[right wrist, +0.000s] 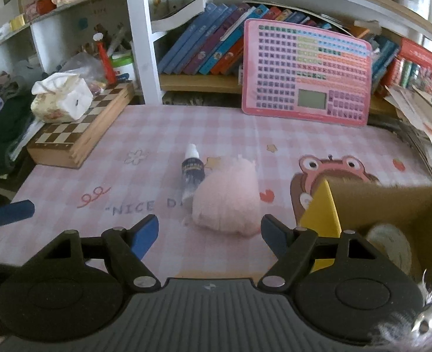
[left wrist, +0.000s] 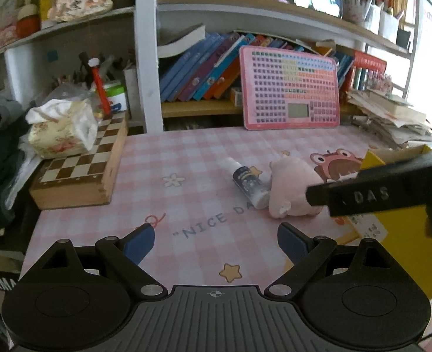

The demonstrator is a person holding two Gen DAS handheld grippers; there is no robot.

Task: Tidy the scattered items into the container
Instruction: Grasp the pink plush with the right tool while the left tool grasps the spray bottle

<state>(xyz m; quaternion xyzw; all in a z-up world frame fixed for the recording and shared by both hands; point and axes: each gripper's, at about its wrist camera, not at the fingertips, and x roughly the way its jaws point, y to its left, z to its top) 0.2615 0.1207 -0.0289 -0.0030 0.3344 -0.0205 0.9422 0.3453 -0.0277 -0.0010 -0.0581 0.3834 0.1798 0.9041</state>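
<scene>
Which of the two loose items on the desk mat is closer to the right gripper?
The pink plush toy, right ahead of the open right gripper; the small spray bottle lies beyond it.

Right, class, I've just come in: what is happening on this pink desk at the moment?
A person with a gripper in each hand is tidying loose things into the yellow cardboard box. Both the left gripper and the right gripper are open and hold nothing. A pink plush toy and a small spray bottle lie touching on the checked mat, not yet picked up. The right gripper faces the toy. Something pale already sits in the box.
</scene>
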